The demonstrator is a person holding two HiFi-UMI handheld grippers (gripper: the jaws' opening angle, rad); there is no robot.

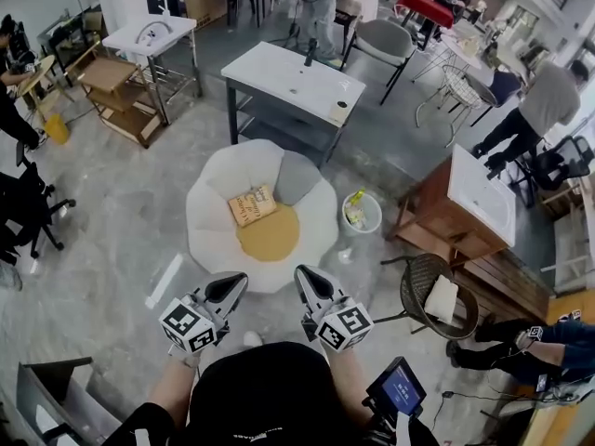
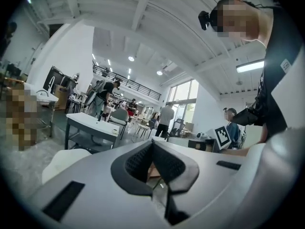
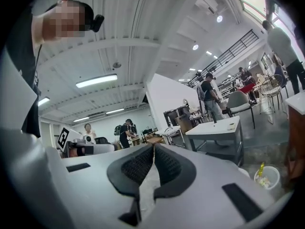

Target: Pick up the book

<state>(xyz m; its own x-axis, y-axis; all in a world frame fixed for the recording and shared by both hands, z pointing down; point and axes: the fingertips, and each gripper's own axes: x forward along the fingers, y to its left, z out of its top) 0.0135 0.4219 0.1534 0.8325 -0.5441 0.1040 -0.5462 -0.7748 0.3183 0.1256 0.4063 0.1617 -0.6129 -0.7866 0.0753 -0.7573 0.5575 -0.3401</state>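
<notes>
The book has a tan cover and lies flat on a white flower-shaped cushion seat, just above the seat's yellow middle. A grey pillow rests beside it to the right. Both grippers hover side by side in front of the seat, short of the book and apart from it. My left gripper is shut with nothing between its jaws. My right gripper is shut and empty too. Both point about level across the room.
A white bucket with bottles stands right of the seat. Behind it is a white table. A wooden cabinet with a white top and a wire chair are at the right. A black office chair is at the left. People stand further off.
</notes>
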